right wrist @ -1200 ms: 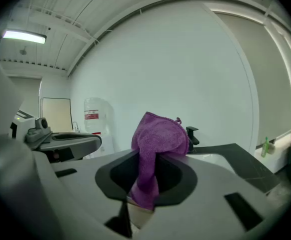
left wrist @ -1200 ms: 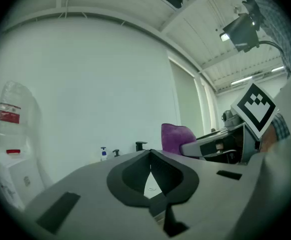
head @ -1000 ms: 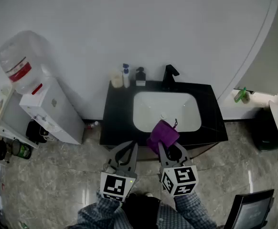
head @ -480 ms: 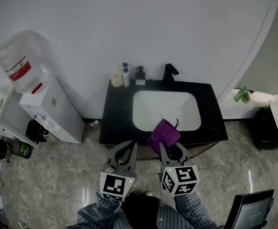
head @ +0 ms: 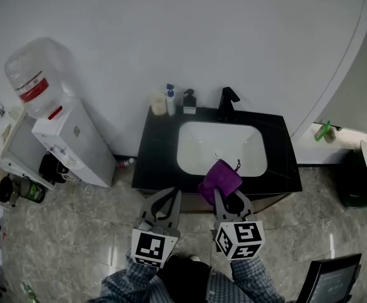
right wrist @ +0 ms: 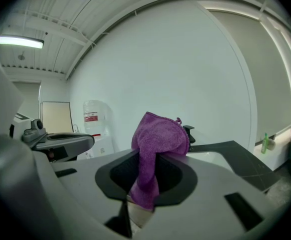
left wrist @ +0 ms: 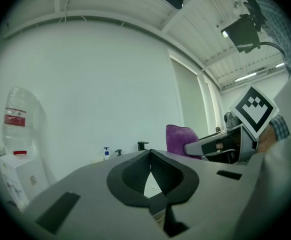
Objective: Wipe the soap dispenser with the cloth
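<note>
Nearest to us are our two checked sleeves and the marker cubes on the grippers, held over the grey stone floor; the left gripper has its jaws drawn together at the tips, and nothing is caught between them; the right gripper is clamped on a purple cloth, which stands bunched up above the jaws and also hangs a little way down between them in the right gripper view; the two grippers are side by side, not touching. Just beyond them is a black counter with a white basin sunk in it; the cloth is seen over the counter's near edge and the basin's near rim. At the back of the counter, against the white wall, stands a black tap; left of it is the soap dispenser, a dark pump bottle, upright and well apart from the cloth; further left are a white bottle with a blue top and a pale cup. To the left of the counter is a white water cooler with a big bottle on top; a green bottle is far right.
</note>
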The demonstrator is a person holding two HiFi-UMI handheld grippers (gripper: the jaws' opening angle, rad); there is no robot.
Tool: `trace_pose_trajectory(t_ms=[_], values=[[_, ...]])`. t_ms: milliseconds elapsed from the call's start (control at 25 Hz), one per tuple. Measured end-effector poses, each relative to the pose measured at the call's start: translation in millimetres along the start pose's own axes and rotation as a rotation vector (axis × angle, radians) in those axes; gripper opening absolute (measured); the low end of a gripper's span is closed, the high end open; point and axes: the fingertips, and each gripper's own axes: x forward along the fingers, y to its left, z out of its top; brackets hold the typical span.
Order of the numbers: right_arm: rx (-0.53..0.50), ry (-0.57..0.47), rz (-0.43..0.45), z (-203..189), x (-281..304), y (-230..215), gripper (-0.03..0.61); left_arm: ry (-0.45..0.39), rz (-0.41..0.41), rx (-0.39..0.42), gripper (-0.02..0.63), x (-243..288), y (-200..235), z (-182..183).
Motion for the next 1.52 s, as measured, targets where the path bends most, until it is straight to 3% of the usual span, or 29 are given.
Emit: trace_pose_trajectory(t_ms=[200, 560, 800, 1280, 1520], values=[[0.011, -0.010, 0.024, -2, -4, -6, 0.078, 0.020, 0.020, 0.021, 0.002, -2, -12, -2], [-0.007, -0.015, 0.031, -1, -7, -22, 0.078, -0.019, 0.032, 0.011, 0.002, 9, -24, 1], [-0.018, -0.010, 0.009, 1, 14, -34, 0.078, 0.006, 0.013, 0.007, 0.002, 35, -10, -7], [-0.043, -0.007, -0.023, 40, 161, -52, 0.078, 0.005, -0.011, -0.011, 0.002, 137, 97, -17], [-0.037, 0.039, -0.048, 47, 233, -53, 0.078, -0.001, -0.042, 0.020, 0.002, 183, 152, -17]])
